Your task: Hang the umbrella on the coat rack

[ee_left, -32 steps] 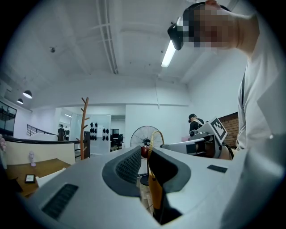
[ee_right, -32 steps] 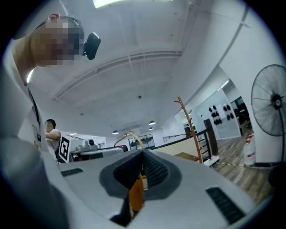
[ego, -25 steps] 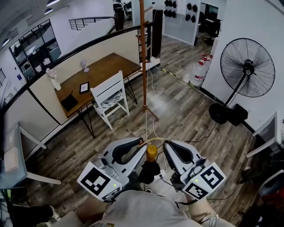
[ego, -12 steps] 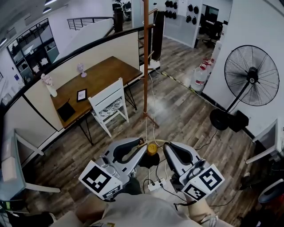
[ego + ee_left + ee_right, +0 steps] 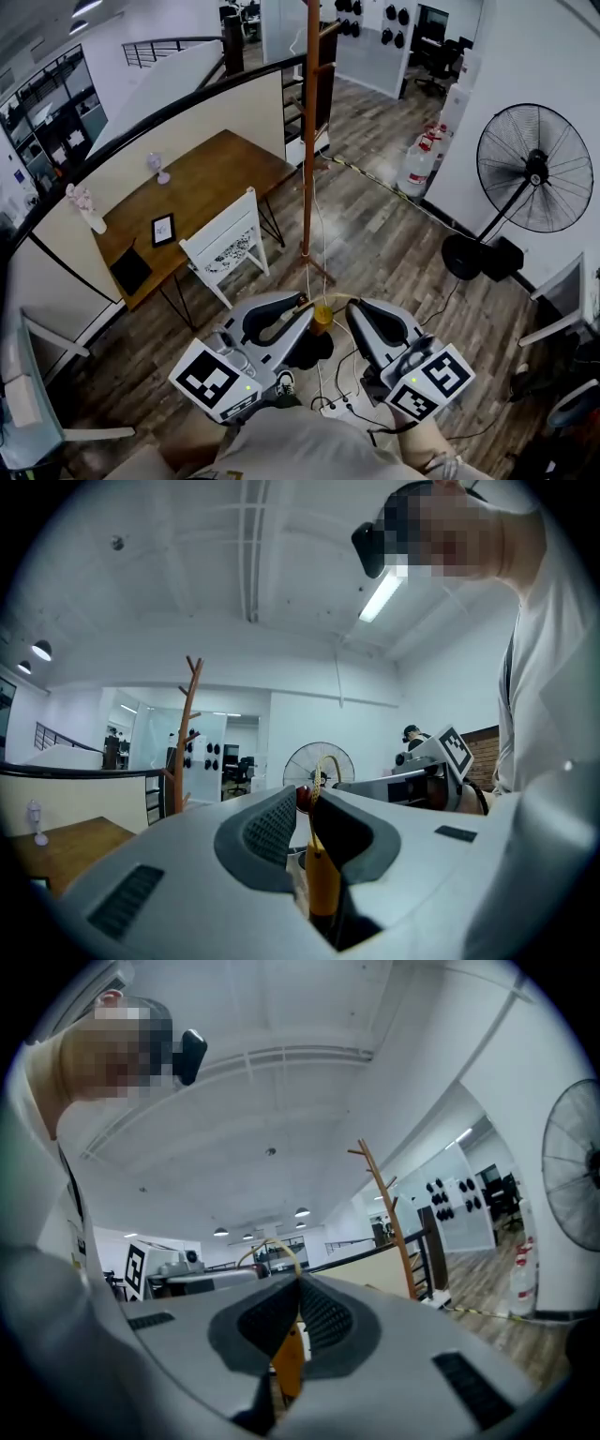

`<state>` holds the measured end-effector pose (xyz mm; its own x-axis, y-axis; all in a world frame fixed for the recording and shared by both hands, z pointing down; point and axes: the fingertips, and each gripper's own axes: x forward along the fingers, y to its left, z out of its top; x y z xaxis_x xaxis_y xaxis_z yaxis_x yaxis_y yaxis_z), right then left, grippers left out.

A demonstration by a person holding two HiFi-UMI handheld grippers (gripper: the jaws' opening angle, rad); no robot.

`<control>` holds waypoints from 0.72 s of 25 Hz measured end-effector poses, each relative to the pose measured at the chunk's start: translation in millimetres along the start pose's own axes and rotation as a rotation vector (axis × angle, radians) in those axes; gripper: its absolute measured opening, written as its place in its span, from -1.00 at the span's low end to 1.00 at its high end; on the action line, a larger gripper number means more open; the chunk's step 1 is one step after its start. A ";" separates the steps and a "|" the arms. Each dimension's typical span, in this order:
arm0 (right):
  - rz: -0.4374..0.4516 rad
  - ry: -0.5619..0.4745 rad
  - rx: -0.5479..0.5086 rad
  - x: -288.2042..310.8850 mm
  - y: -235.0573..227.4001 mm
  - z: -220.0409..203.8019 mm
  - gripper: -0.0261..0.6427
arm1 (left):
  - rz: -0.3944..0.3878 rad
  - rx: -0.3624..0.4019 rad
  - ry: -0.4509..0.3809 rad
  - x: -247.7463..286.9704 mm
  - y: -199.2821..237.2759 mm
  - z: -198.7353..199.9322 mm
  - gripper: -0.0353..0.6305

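Left gripper [image 5: 302, 304], right gripper [image 5: 349, 307]: held low before the torso, tips angled toward each other. Both are clamped on the strap loop [image 5: 326, 296] of the umbrella [image 5: 322, 319], which hangs between them. Coat rack [image 5: 309, 141]: upright ahead, well apart.

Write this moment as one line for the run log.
left gripper: shut on umbrella | right gripper: shut on umbrella | coat rack: ahead, umbrella not hung

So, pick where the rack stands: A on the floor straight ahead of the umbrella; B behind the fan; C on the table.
A: the rack rises from the floor just beyond the umbrella, well left of the fan and right of the table.
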<state>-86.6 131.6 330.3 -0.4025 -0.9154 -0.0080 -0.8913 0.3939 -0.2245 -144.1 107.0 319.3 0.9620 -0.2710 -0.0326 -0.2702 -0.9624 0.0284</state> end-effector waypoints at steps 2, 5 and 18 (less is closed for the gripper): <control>-0.013 -0.003 -0.003 22.0 -9.2 4.3 -0.89 | -0.014 -0.006 -0.011 6.8 23.6 3.1 -0.72; -0.030 -0.012 -0.008 50.5 -19.8 8.6 -0.89 | -0.042 -0.015 -0.024 14.3 52.3 5.6 -0.72; -0.118 -0.056 0.007 103.2 -54.5 13.9 -0.89 | -0.085 -0.036 -0.026 40.5 119.2 3.8 -0.72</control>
<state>-76.6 14.5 328.1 -0.2822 -0.9587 -0.0349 -0.9303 0.2824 -0.2342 -137.5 -18.8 317.6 0.9800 -0.1888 -0.0623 -0.1851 -0.9809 0.0600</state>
